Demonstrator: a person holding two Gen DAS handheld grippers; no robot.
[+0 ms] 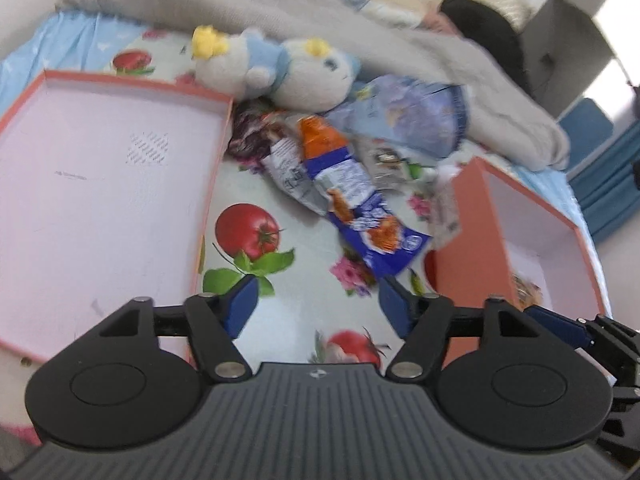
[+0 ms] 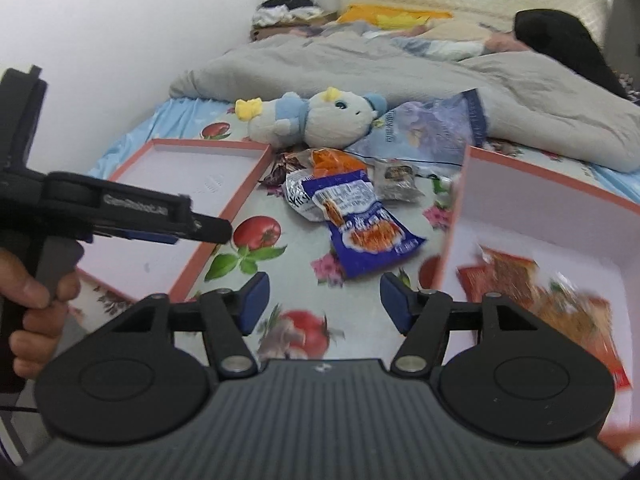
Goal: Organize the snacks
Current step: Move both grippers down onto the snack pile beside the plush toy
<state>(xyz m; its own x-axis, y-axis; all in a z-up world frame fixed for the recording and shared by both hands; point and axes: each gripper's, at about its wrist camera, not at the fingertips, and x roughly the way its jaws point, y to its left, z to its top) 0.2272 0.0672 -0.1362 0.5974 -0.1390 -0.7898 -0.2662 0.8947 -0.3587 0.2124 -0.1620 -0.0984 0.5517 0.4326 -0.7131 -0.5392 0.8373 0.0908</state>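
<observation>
A pile of snack packets lies on the fruit-print sheet between two orange-rimmed boxes. A blue and orange packet (image 1: 360, 208) (image 2: 360, 224) lies nearest, with a silver packet (image 1: 286, 168), a dark red one (image 1: 250, 136) and a large pale blue bag (image 1: 404, 120) (image 2: 424, 128) behind. The left box (image 1: 100, 184) (image 2: 192, 184) holds nothing. The right box (image 1: 472, 240) (image 2: 560, 224) holds a red-orange packet (image 2: 532, 292). My left gripper (image 1: 318, 304) is open and empty above the sheet, short of the pile. My right gripper (image 2: 322, 302) is open and empty beside the right box.
A white and blue plush toy (image 1: 288, 68) (image 2: 316, 116) lies behind the pile. A grey duvet (image 2: 400, 68) covers the far bed. The left gripper's body (image 2: 120, 212), held by a hand, crosses the right wrist view over the left box. A wall runs along the left.
</observation>
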